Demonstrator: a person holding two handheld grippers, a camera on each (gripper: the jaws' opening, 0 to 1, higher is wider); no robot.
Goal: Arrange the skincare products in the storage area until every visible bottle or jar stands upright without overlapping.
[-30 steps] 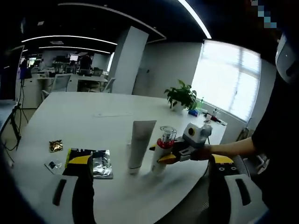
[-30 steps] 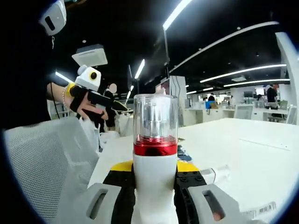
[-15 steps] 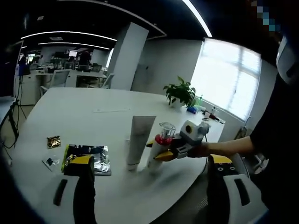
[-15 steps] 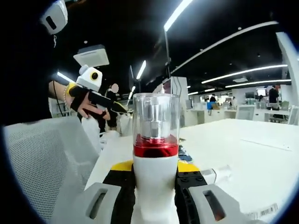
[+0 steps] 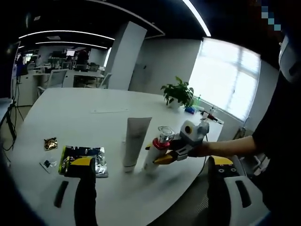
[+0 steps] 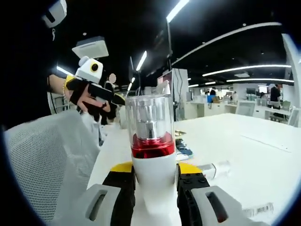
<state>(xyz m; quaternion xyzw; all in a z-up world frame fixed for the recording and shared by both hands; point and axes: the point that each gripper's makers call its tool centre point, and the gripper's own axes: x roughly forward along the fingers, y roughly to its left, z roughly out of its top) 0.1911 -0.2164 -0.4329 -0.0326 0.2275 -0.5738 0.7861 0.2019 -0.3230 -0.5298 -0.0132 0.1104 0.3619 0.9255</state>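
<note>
Right gripper view: jaws still clamp the bottle (image 6: 153,165), now tilted slightly left; left gripper (image 5: 150,207) jaws spread, empty.

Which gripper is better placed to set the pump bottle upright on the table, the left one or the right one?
The right gripper. Its jaws are already closed on the pump bottle, which stands beside the white tube. The left gripper hangs open, apart from both.

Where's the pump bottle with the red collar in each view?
Left gripper view: pump bottle right of centre, beside the white tube, clamped by the right hand-held gripper.
Right gripper view: centre foreground, between the jaws.
Shared landmark: white table.
</note>
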